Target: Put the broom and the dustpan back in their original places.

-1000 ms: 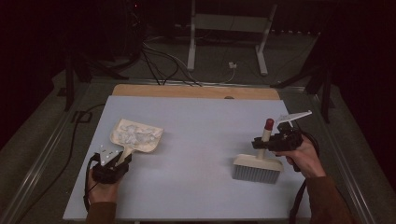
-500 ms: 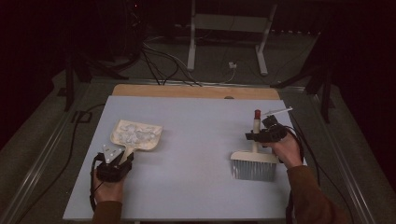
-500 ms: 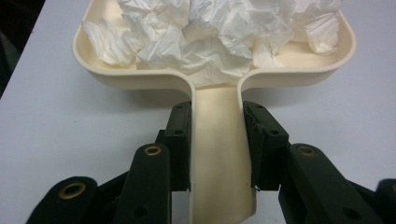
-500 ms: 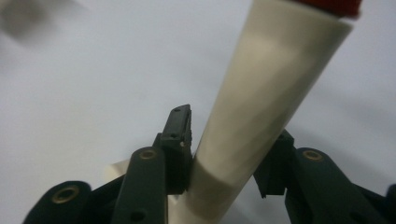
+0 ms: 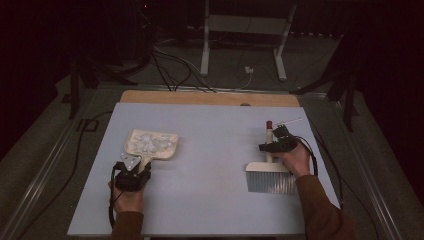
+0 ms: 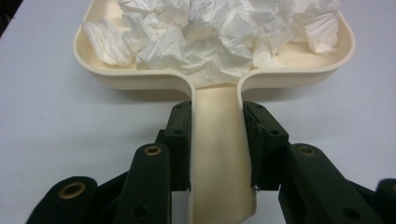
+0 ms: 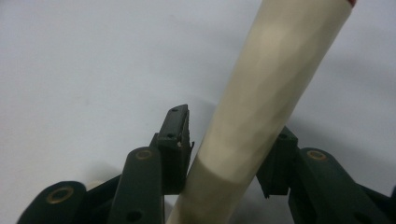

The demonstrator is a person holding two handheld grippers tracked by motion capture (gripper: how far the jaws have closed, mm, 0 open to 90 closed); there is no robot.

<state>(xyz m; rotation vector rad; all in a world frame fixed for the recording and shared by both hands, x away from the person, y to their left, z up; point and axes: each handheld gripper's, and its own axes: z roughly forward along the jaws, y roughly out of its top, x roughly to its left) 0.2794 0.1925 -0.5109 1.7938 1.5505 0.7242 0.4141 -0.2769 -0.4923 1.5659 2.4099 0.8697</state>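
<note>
Cream plastic dustpan [image 6: 212,70] of crumpled white tissue [image 6: 219,32]: left gripper [image 6: 217,140] clamps its handle. Right gripper [image 7: 224,154] jaws, just opening, loosely straddle cream brush [image 5: 269,172] handle; grey table [image 5: 210,150] around unobstructed.

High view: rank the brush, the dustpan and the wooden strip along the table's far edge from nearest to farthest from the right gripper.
1. Brush: its handle lies between the jaws of the right gripper.
2. Wooden strip: behind, at the far edge.
3. Dustpan: across the table on the left, full of crumpled paper.
</note>
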